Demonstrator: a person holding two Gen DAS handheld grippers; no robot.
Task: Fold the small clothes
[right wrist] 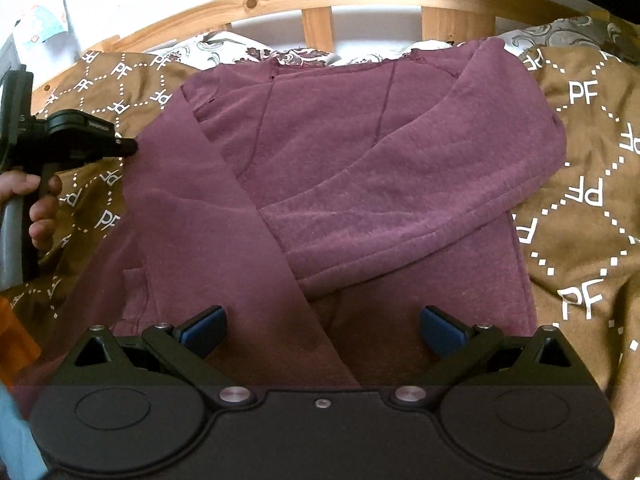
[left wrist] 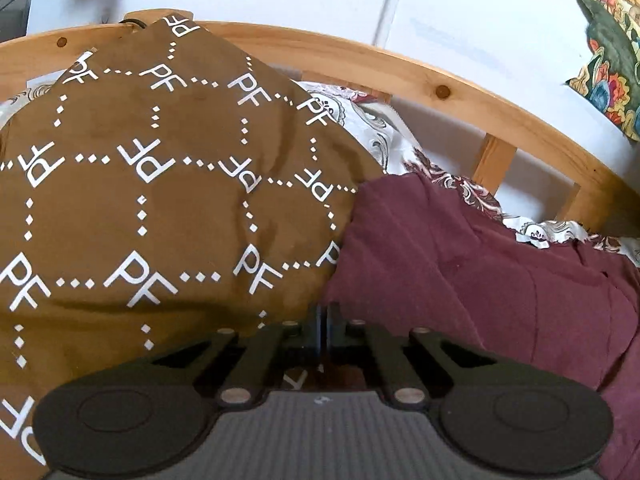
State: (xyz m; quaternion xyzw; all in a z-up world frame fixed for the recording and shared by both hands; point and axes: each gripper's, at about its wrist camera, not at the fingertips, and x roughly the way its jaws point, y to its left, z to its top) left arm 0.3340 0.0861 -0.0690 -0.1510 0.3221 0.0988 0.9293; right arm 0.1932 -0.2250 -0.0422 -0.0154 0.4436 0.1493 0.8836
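Observation:
A maroon long-sleeved top [right wrist: 360, 168] lies flat on a brown blanket with white PF letters [right wrist: 584, 200]. Both its sleeves are folded across the chest. My right gripper [right wrist: 323, 326] hangs open just above the top's lower part, with blue pads [right wrist: 208, 326] wide apart and empty. My left gripper [left wrist: 326, 322] has its jaws together at the top's left edge [left wrist: 460, 264], where maroon cloth meets the blanket. It also shows in the right wrist view [right wrist: 128, 146], tip at the top's left shoulder edge. Whether cloth is pinched between the jaws is hidden.
A wooden bed rail with slats [right wrist: 320, 4] runs along the far side, a white wall behind it. A floral white sheet [left wrist: 360, 120] shows between blanket and rail. A colourful cloth [left wrist: 612, 52] hangs at the far right of the left wrist view.

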